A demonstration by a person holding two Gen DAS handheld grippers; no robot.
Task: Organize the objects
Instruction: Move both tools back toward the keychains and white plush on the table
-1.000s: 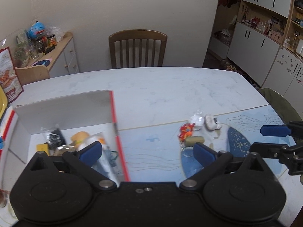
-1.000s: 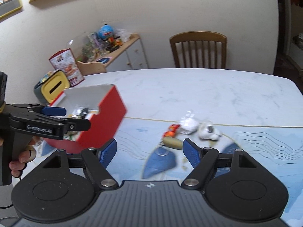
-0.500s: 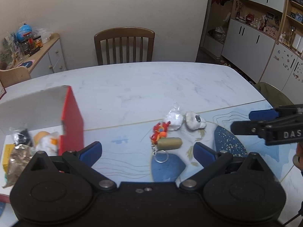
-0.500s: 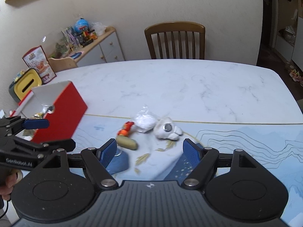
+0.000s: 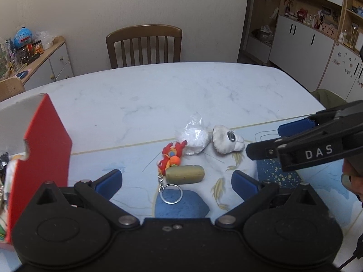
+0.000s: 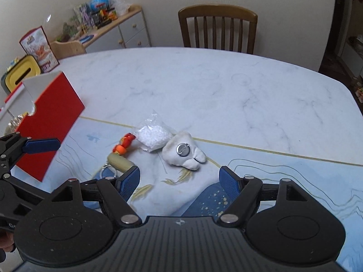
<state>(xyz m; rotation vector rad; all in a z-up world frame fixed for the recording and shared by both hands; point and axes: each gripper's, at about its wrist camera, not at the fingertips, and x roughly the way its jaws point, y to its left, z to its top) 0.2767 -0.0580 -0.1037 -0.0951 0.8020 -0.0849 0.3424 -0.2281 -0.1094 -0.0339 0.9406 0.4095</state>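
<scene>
- The left gripper point(image 5: 176, 180) is being held with its jaws spread wide and nothing between them; the olive keychain point(image 5: 185, 174) and its ring are lying just ahead of its fingertips.
- The right gripper point(image 6: 179, 179) is likewise being kept wide apart and empty, with the white plush point(image 6: 185, 153) lying just ahead of it.
- The red box point(image 5: 39, 149) is being seen to the left of both grippers, on the table point(image 5: 158, 95).
- The red-orange toy point(image 5: 171, 155) and the white bag point(image 5: 196, 137) are being shown beyond the keychain, touching each other.

We count one red box point(image 5: 43, 145) at nine o'clock, one keychain point(image 5: 179, 170), one white bag point(image 5: 195, 136), one white plush point(image 5: 226, 141), two claws, one chair point(image 5: 145, 43) at twelve o'clock.
</scene>
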